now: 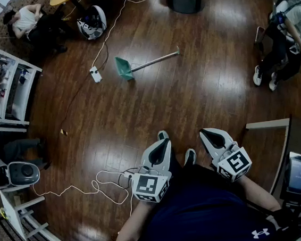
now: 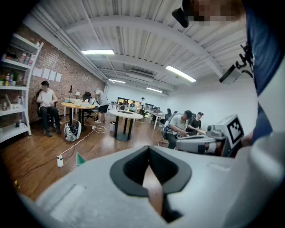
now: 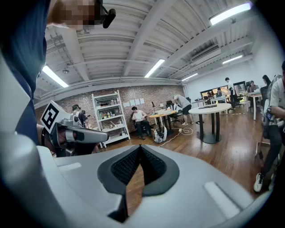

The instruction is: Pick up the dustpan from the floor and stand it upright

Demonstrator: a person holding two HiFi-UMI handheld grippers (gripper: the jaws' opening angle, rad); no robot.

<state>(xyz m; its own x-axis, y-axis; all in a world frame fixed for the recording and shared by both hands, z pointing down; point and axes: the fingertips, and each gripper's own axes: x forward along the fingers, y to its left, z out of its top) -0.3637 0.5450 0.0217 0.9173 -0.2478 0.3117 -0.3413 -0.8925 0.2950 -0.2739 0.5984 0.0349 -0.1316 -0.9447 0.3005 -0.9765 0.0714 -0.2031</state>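
I hold my 2 grippers low in front of my body, side by side and apart from each other, both tipped a little downward toward the wooden floor (image 1: 200,85). My left gripper (image 1: 163,136) has its jaws fully together with nothing between them; in the left gripper view the dark pads (image 2: 133,167) meet at the tip and only floor shows past them. My right gripper (image 1: 206,133) is closed the same way and empty, its pads (image 3: 153,167) meeting at the tip in the right gripper view.

The dustpan (image 1: 124,67) lies flat on the floor, well away from both grippers, on the far side and somewhat to the left. Its green pan is at the left end and its long pale handle (image 1: 157,59) runs off to the right. Neither gripper touches it. In the left gripper view it shows as a small green shape, left of my jaws.

A white power strip (image 1: 95,74) sits just left of the pan, with a white cable (image 1: 110,33) leading farther away. A white shelf unit (image 1: 2,79) stands at the far left, and a round table's dark base (image 1: 183,1) stands beyond the dustpan. A person (image 1: 286,33) sits at the far right.
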